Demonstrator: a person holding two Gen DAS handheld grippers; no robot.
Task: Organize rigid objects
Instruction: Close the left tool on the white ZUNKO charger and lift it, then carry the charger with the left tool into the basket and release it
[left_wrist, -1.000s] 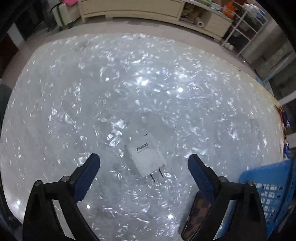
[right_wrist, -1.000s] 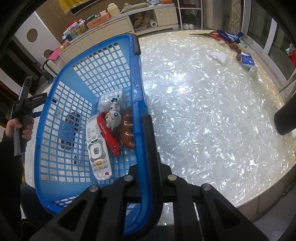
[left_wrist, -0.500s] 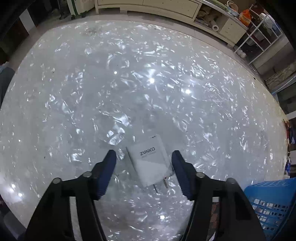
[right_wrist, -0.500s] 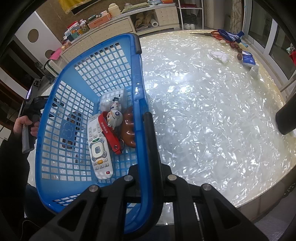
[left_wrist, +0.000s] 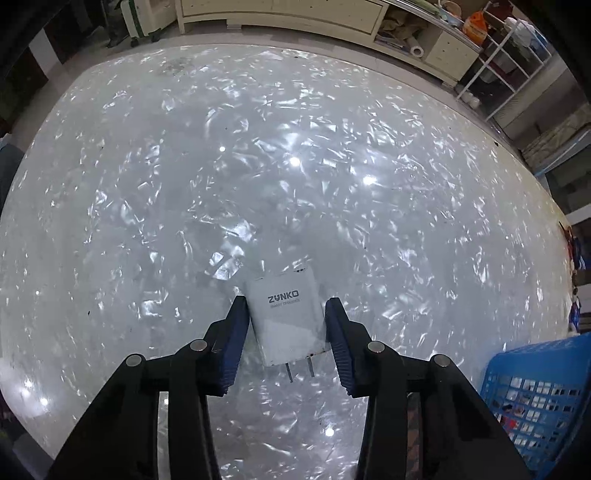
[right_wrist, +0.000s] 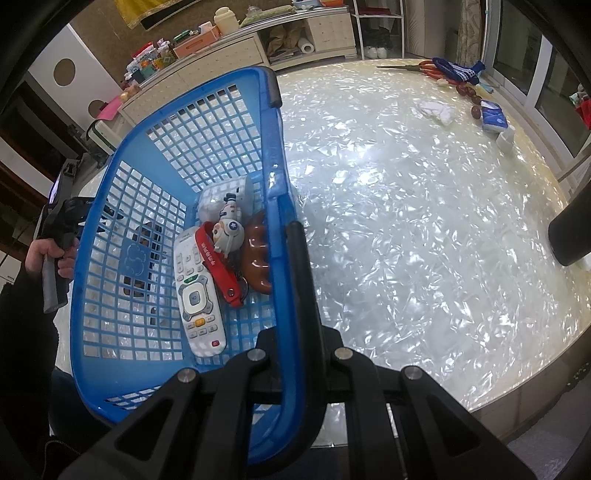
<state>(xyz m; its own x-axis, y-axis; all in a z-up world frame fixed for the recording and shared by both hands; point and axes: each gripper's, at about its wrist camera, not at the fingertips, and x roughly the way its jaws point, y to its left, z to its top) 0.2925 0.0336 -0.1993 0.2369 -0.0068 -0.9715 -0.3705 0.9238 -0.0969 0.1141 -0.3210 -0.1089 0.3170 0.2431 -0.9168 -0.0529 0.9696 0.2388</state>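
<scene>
Left wrist view: the left tool (left_wrist: 284, 325) sits low in the centre of the frame, its 2 blue-padded fingers (left_wrist: 232, 343) flanking a white ZUNKO charger (left_wrist: 286, 317). The left pad touches the charger's side; the right pad is at the other side, though a thin gap may remain, so whether the tool is fully clenched on it cannot be told. The charger lies flat on the glossy pearl-patterned tabletop (left_wrist: 258, 166), logo facing up, its 2 metal prongs pointing toward the bottom of the frame. A corner of the blue basket (left_wrist: 543, 398) shows at the lower right. A cream cabinet (left_wrist: 295, 14) runs along the top edge, with a white wire rack at the upper right.

Right wrist view: the right tool (right_wrist: 295, 302) is at the bottom centre, clenched on the right rim of the blue basket (right_wrist: 122, 206), which fills the left half of the frame. Inside the basket, against its right wall, lie a white remote control (right_wrist: 197, 295), a red strap (right_wrist: 218, 266) laid across a small astronaut figure (right_wrist: 229, 230), a glossy brown object (right_wrist: 258, 258) and a whitish box (right_wrist: 221, 195) behind them. At the left edge a hand (right_wrist: 48, 254) grips the handle of the other tool. In the upper right of the frame, on the tabletop (right_wrist: 424, 240), lie red-handled scissors (right_wrist: 413, 67), a blue knitted item (right_wrist: 458, 72), a white cloth (right_wrist: 436, 110) and a blue pack (right_wrist: 493, 116). A dark cylinder (right_wrist: 570, 232) enters at the right edge.
</scene>
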